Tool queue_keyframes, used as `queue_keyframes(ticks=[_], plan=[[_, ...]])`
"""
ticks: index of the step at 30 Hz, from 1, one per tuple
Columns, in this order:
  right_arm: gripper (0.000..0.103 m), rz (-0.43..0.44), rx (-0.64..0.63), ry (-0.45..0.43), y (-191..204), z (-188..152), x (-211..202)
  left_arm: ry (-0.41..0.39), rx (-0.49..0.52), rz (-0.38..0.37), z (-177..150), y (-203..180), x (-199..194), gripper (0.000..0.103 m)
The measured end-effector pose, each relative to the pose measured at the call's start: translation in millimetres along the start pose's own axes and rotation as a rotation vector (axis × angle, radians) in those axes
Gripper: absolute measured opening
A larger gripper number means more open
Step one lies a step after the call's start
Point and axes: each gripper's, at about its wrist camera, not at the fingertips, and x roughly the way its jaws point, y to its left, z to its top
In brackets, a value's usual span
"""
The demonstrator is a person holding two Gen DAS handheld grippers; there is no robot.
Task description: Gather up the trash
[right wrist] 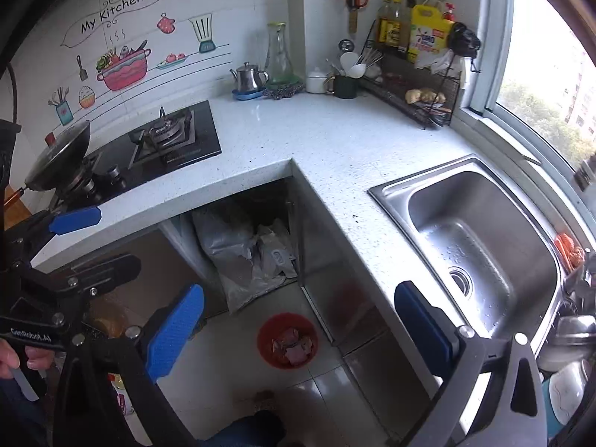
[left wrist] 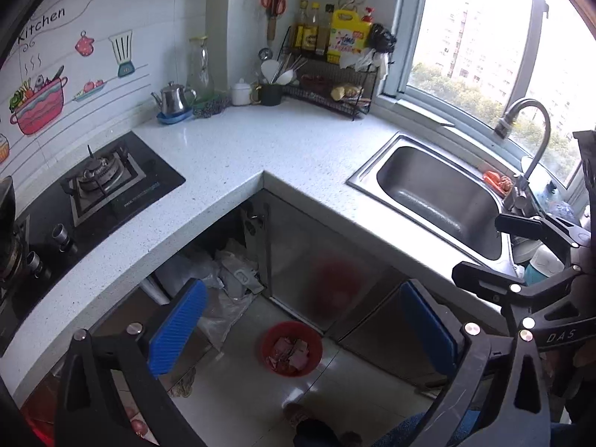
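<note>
A red trash bin (left wrist: 291, 348) stands on the tiled floor in the counter's inner corner, with pink and white scraps inside; it also shows in the right wrist view (right wrist: 287, 340). My left gripper (left wrist: 301, 331) is open and empty, held high above the bin. My right gripper (right wrist: 298, 329) is open and empty, also high above the bin. The right gripper's black frame (left wrist: 529, 260) shows at the right of the left wrist view. The left gripper's blue pad (right wrist: 76, 219) shows at the left of the right wrist view.
An L-shaped white speckled counter (left wrist: 283, 149) holds a gas hob (left wrist: 104, 182), a steel sink (left wrist: 439, 193) with a tap (left wrist: 529, 141), a kettle (left wrist: 173, 98) and a bottle rack (left wrist: 327, 63). Plastic bags (right wrist: 257, 253) fill the open cabinet under the corner. A pan (right wrist: 59, 156) sits on the hob.
</note>
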Motion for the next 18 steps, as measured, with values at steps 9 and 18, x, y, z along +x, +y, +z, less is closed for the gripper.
queue_keyframes(ticks=[9, 18], plan=[[0.102, -0.045, -0.013, -0.130, 7.9, -29.3, -75.7, -0.101, -0.012, 0.012, -27.6, -45.0, -81.5, 0.103], [0.102, -0.040, 0.015, -0.175, 10.5, -67.5, -115.4, -0.129, 0.027, 0.068, -61.5, -74.9, -127.9, 0.103]])
